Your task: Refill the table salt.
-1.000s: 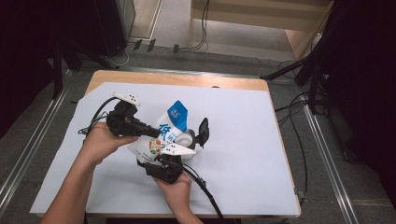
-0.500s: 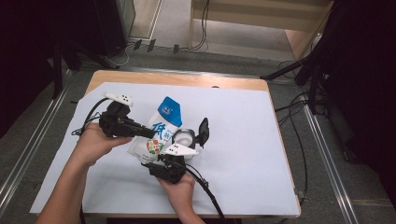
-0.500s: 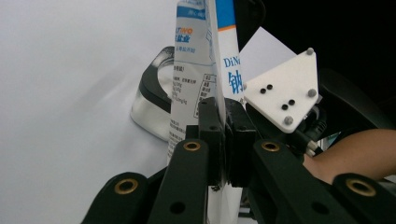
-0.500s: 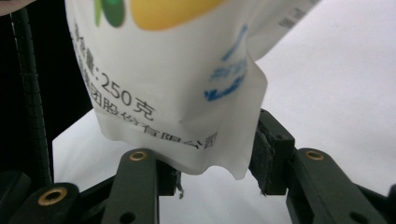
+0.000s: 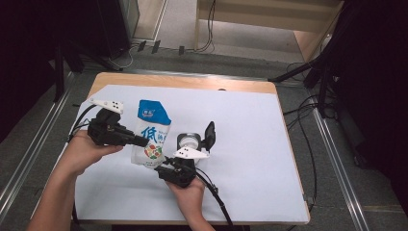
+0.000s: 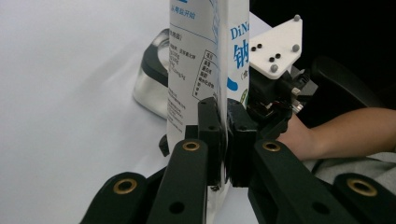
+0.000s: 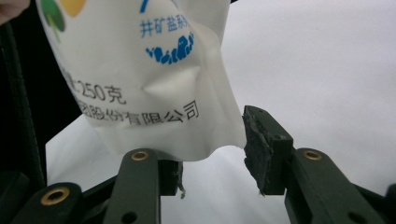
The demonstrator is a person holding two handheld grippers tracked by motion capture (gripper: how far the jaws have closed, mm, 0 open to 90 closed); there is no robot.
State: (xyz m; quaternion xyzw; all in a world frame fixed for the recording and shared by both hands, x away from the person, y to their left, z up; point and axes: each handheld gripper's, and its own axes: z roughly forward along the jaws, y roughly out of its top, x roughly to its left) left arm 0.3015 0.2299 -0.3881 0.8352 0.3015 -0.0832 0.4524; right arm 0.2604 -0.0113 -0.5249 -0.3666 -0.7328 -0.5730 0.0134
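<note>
- Since the earlier frame, your left gripper (image 5: 137, 140) has carried the pouch (image 5: 151, 132) leftward and stood it upright above the desk (image 5: 250, 120).
- Left jaws pinch the pouch's edge; its top is cut off in the left gripper view.
- Your right gripper (image 7: 212, 158) has its jaws spread, the pouch's bottom corner loose between them.
- Jar (image 5: 188, 141) is partly hidden behind the pouch.

Even overhead light, dark surroundings; close views soft, white sheet glaring.
</note>
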